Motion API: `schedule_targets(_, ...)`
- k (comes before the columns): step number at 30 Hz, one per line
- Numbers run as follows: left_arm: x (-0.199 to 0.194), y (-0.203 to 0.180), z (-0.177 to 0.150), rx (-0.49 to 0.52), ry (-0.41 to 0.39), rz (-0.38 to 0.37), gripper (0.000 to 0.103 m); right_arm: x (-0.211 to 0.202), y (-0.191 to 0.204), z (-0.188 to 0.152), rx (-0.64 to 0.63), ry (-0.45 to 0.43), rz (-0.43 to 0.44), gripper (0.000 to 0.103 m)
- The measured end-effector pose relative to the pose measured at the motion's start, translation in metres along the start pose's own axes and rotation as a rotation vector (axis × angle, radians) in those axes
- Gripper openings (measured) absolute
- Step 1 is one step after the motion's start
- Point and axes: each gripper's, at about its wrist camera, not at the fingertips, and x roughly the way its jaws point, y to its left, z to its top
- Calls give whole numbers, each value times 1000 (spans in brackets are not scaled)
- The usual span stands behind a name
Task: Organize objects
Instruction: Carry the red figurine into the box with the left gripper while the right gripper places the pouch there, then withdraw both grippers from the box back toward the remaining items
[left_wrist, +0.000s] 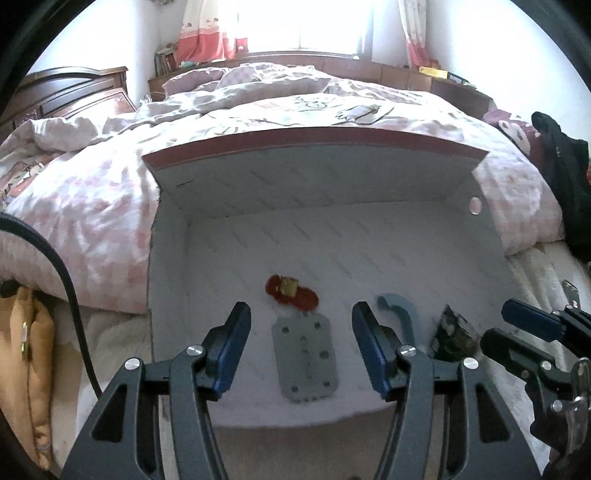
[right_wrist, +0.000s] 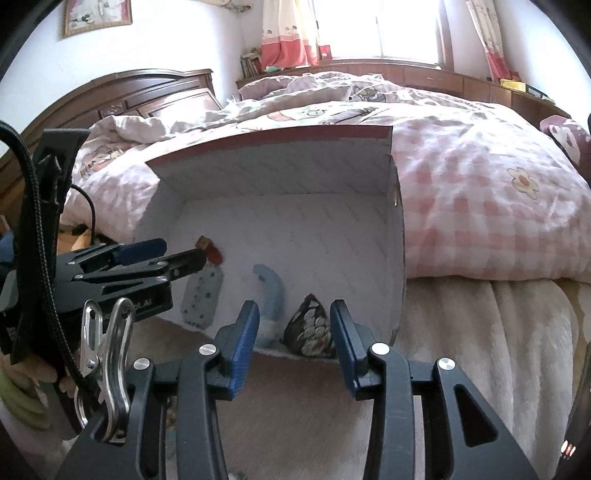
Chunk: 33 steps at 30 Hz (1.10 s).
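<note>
A shallow white cardboard box (left_wrist: 369, 229) with a red-edged back wall lies on the bed's pink checked quilt (right_wrist: 480, 206). Inside lie a flat grey metal plate with holes (left_wrist: 306, 357), a red trinket with a tan block (left_wrist: 291, 292), a curved pale-blue plastic hook (left_wrist: 404, 316) and a dark patterned pouch (right_wrist: 312, 330). The left gripper (left_wrist: 301, 349) and right gripper (right_wrist: 293, 341) both gape empty.
</note>
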Motion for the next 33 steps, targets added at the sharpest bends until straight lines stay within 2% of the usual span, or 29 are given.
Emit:
schedule_targets(16,-65,-2,-45,-24,1,-11,58,-46,17,-27,3,7,17,41)
schedule_targets(31,-105,11,-124,-73,66,-9,58,-69,49,-99,1,138,84,41)
schedule_targets(33,-109,13,-136,-81,76,-14,58,-70,55,-109,3,157,97,48)
